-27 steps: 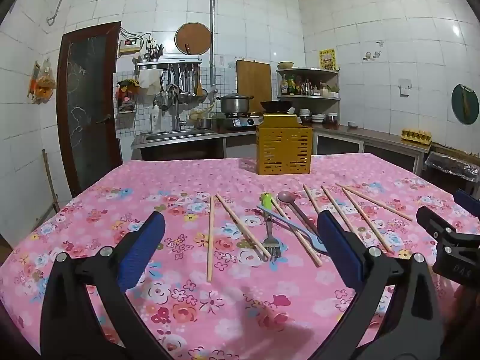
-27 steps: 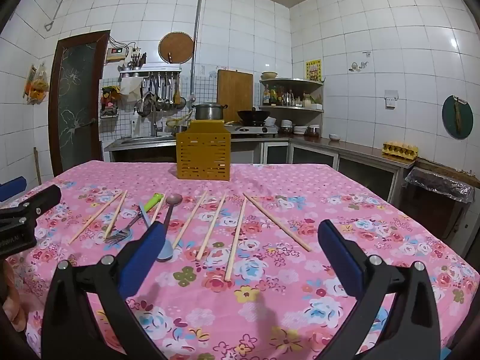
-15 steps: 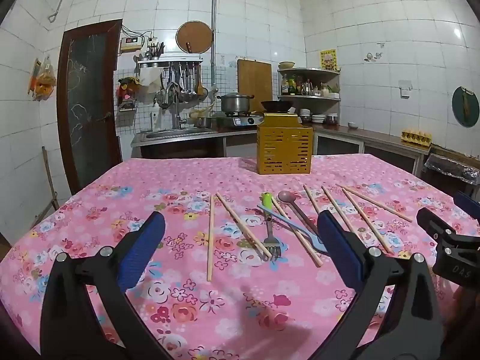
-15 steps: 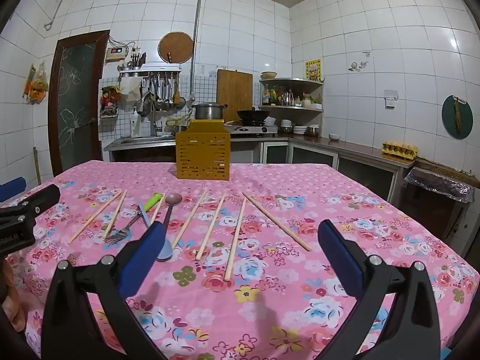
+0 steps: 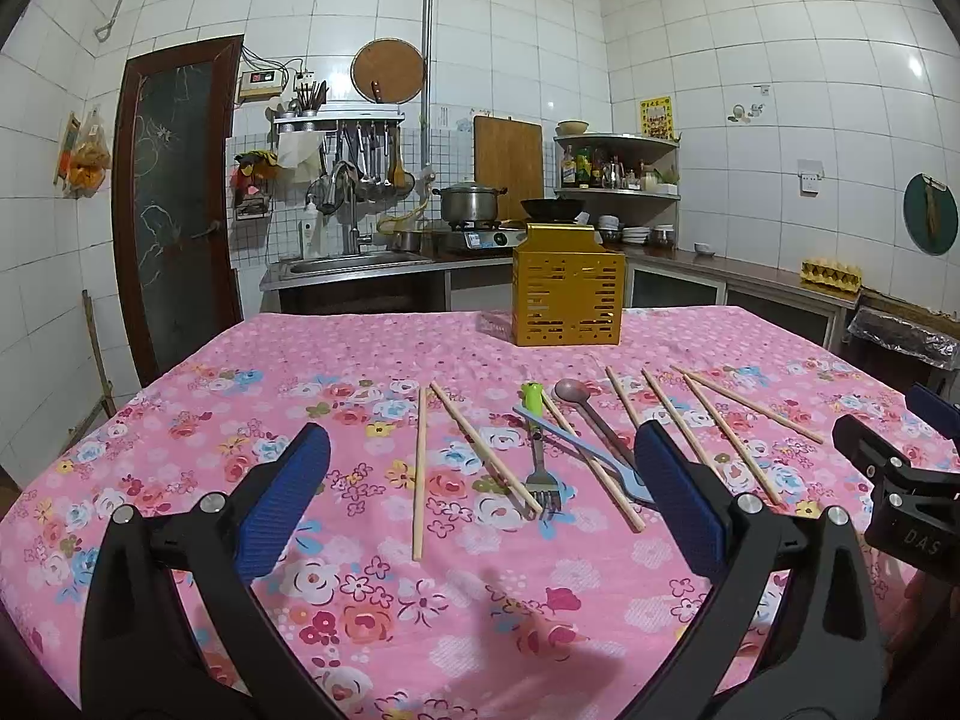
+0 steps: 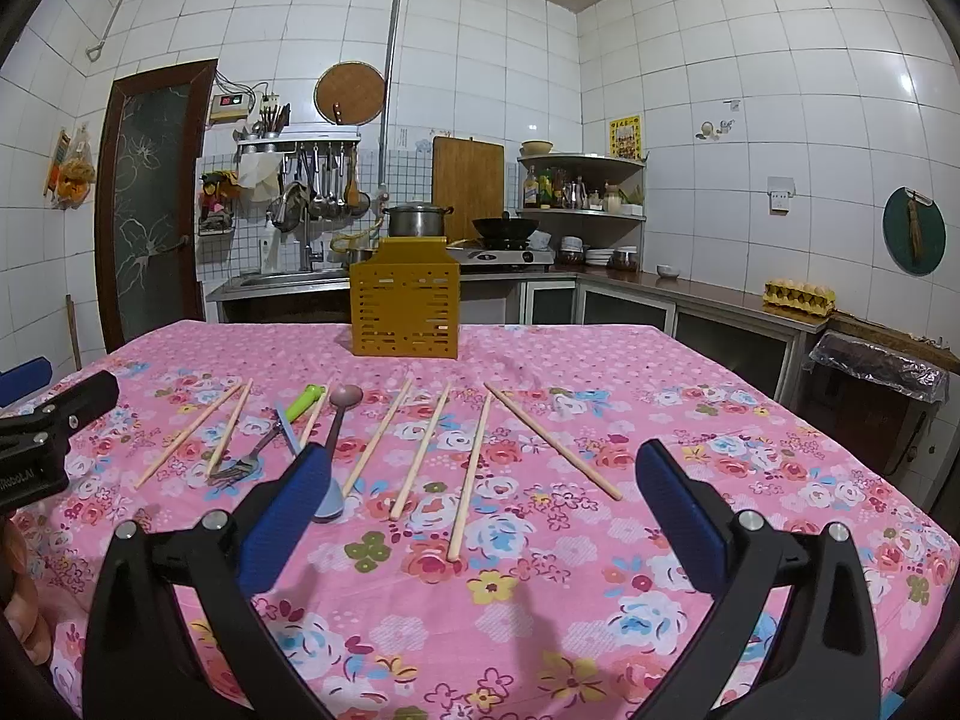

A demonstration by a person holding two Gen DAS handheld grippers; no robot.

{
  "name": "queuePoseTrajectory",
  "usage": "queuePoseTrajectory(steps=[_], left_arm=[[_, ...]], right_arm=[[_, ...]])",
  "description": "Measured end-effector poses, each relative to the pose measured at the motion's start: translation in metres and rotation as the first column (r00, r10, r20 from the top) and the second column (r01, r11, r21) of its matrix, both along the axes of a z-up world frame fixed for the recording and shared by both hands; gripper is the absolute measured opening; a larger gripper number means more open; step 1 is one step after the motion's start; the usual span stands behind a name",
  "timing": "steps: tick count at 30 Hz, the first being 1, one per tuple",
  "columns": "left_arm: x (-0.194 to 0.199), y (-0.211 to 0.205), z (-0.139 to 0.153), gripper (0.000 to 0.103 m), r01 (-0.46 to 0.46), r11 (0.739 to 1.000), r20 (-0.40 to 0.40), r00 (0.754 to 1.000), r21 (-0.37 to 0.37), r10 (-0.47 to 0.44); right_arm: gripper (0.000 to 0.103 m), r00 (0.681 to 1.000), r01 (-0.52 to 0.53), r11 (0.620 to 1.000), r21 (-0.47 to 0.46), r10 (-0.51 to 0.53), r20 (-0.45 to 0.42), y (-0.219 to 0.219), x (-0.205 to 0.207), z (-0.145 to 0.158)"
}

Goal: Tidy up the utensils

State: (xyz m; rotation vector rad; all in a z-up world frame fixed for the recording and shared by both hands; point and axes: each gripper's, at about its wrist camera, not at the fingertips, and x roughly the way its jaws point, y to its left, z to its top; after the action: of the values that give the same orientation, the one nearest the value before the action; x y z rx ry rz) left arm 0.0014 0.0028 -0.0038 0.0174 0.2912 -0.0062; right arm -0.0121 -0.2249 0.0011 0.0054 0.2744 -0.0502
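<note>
A yellow slotted utensil holder (image 5: 567, 293) (image 6: 405, 307) stands at the far middle of the pink floral table (image 5: 336, 396) (image 6: 660, 372). Several wooden chopsticks (image 5: 418, 463) (image 6: 471, 468) lie spread in front of it. Among them lie a green-handled fork (image 5: 536, 444) (image 6: 264, 441), a brown spoon (image 5: 585, 411) (image 6: 342, 408) and a blue spoon (image 5: 585, 461) (image 6: 327, 501). My left gripper (image 5: 480, 498) is open and empty, near the fork. My right gripper (image 6: 477, 498) is open and empty, near the right-hand chopsticks.
The right gripper's side shows at the right edge of the left wrist view (image 5: 900, 480); the left gripper's side shows at the left edge of the right wrist view (image 6: 48, 426). A kitchen counter with sink, pots and shelves runs behind the table (image 5: 420, 252).
</note>
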Motion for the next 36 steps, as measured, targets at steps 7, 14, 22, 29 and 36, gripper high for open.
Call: queuePoseTrajectory(steps=[7, 14, 22, 29, 36], left_arm=[[-0.0002, 0.0009, 0.0002, 0.098, 0.002, 1.0, -0.002, 1.0, 0.0, -0.002], [-0.0001, 0.0006, 0.0003, 0.098, 0.002, 1.0, -0.004, 1.0, 0.0, -0.002], [-0.0001, 0.0008, -0.0001, 0.098, 0.002, 1.0, -0.007, 1.0, -0.002, -0.002], [0.0003, 0.0004, -0.0003, 0.098, 0.0, 1.0, -0.008, 1.0, -0.002, 0.0], [0.0003, 0.0003, -0.0004, 0.098, 0.001, 1.0, -0.008, 1.0, -0.001, -0.001]], right_arm=[[0.099, 1.0, 0.001, 1.0, -0.002, -0.001, 0.0, -0.0017, 0.0021, -0.0017], [0.099, 1.0, 0.002, 1.0, -0.001, -0.002, 0.002, -0.0035, -0.0007, -0.0026], [0.099, 1.0, 0.002, 1.0, 0.0, -0.002, 0.0, -0.004, -0.0007, -0.0028], [0.099, 1.0, 0.008, 1.0, -0.001, -0.008, 0.004, -0.001, 0.0012, -0.0018], [0.099, 1.0, 0.008, 1.0, 0.001, -0.008, 0.004, -0.0017, 0.0012, -0.0021]])
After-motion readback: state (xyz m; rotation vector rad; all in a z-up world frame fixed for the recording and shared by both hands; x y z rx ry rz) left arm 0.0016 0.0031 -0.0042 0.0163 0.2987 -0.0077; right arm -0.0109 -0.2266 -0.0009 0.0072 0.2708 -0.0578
